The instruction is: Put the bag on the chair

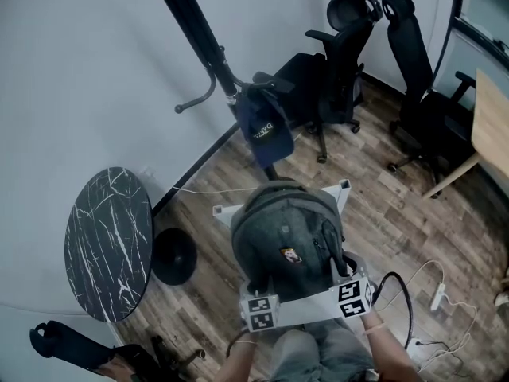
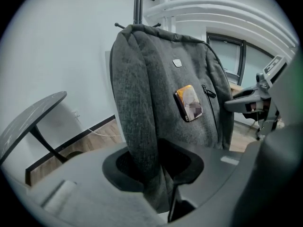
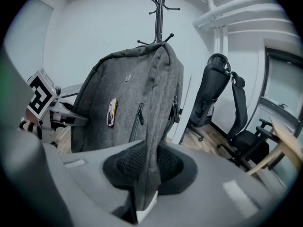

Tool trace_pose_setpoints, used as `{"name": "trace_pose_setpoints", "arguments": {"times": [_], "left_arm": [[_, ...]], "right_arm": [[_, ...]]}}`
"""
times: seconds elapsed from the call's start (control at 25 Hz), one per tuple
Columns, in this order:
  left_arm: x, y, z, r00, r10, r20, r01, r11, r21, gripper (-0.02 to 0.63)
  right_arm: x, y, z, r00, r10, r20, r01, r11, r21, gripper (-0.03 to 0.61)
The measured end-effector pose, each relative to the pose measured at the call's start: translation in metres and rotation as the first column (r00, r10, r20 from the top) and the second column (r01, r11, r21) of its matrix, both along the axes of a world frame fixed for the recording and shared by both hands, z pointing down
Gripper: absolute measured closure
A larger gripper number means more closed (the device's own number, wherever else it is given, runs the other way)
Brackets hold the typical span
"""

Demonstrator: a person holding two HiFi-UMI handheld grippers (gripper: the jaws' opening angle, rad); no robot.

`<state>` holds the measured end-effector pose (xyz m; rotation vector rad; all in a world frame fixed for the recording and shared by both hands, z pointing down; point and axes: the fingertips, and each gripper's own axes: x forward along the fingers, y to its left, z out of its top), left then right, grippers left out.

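Note:
A grey backpack with a small orange badge hangs upright between both grippers, just in front of me. My left gripper is shut on a fold of the backpack along its left side. On the other side, my right gripper is shut on the edge of the backpack. Fabric runs down between each pair of jaws and hides the fingertips. Two black office chairs stand at the back right, well apart from the bag. White frame ends stick out from under the bag.
A black coat rack stands behind the bag with a dark blue cap hanging on it. A round black marble table is at the left. At the right are a wooden table and floor cables.

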<state>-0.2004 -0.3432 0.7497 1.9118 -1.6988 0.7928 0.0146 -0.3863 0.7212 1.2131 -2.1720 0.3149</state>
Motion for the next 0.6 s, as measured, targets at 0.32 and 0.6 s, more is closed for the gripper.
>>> {"name": "trace_pose_setpoints", "arguments": {"times": [0.32, 0.6], "left_arm": [[-0.002, -0.003, 0.020, 1.000, -0.008, -0.004, 0.008, 0.998, -0.061, 0.497], [-0.005, -0.009, 0.029, 1.000, -0.008, -0.007, 0.008, 0.995, -0.098, 0.495]], "right_arm": [[-0.001, -0.004, 0.024, 1.000, -0.016, 0.008, 0.016, 0.998, -0.055, 0.513], [-0.004, -0.006, 0.042, 0.999, -0.012, 0.031, 0.016, 0.993, -0.117, 0.505]]}}
